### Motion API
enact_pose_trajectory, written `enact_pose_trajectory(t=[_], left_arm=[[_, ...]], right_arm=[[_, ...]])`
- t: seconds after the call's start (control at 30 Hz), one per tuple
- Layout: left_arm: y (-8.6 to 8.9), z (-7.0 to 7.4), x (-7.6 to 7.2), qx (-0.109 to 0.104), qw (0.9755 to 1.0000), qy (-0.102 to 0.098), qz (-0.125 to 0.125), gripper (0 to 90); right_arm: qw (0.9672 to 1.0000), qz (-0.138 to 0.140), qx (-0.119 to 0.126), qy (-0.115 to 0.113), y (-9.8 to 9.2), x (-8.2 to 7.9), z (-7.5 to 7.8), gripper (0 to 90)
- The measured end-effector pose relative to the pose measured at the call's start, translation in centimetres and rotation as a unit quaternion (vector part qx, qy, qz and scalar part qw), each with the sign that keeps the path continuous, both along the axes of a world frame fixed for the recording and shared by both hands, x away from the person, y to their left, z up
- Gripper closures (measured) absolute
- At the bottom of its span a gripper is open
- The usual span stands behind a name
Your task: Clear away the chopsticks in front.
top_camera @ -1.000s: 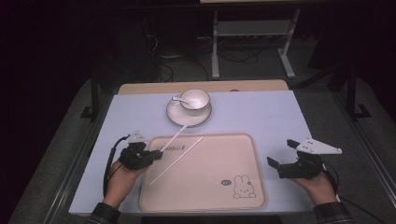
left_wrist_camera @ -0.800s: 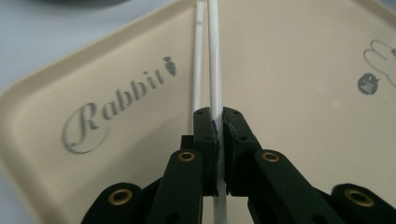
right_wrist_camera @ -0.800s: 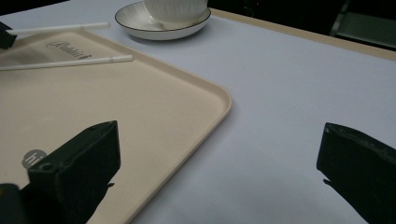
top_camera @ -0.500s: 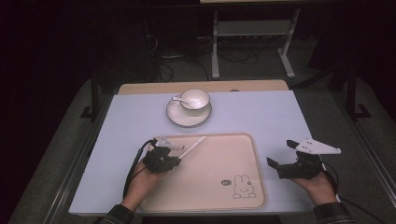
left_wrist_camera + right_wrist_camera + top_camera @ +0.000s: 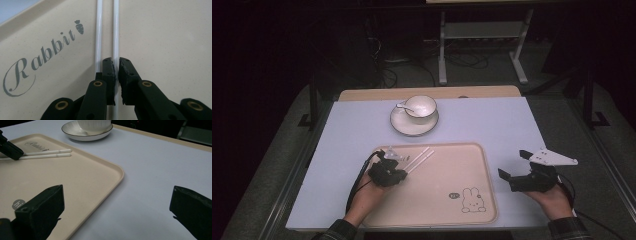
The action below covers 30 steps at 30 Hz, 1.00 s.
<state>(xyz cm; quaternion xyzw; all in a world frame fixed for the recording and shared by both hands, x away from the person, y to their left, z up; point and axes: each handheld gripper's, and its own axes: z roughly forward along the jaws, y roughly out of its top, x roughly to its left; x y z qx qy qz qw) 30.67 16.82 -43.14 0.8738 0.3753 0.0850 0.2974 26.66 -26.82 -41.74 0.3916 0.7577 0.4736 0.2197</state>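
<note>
Two white chopsticks lie side by side on the beige rabbit tray, near its far left corner. My left gripper rests low on the tray at their near ends. In the left gripper view its jaws stand almost together with the right chopstick between the pads. The jaws have just eased apart very slightly. The other chopstick runs beside and under the left jaw. My right gripper is wide open over the table, right of the tray, with nothing between its fingers.
A white cup stands on a saucer with a spoon, beyond the tray at the table's far middle. The pale blue table top lies bare around it. The tray's rim is left of my right gripper.
My left gripper has moved right, from the table onto the tray, bringing the chopsticks with it so that they now lie fully on the tray. The right gripper has stayed put.
</note>
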Motion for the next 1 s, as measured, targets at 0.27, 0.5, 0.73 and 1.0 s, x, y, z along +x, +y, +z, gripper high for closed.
enact_pose_trajectory(t=[0.27,0.5,0.73,1.0], left_arm=[[-0.4,1.1,0.7,-0.049,0.9985,-0.011,-0.024,77.6],[-3.3,1.2,2.6,-0.048,0.9968,-0.013,-0.063,89.0],[-6.3,-0.1,4.6,-0.025,0.9967,-0.015,-0.076,89.0],[-5.5,-0.5,5.6,-0.021,0.9982,-0.010,-0.054,89.3]], right_arm=[[1.0000,0.001,-0.002,0.001,0.0,0.0,-0.1,0.0],[1.0000,0.007,-0.004,0.002,0.3,0.0,-0.1,0.0],[1.0000,0.003,-0.002,0.002,0.1,-0.1,-0.1,0.0],[1.0000,0.002,-0.001,0.001,0.0,-0.1,-0.1,0.0]])
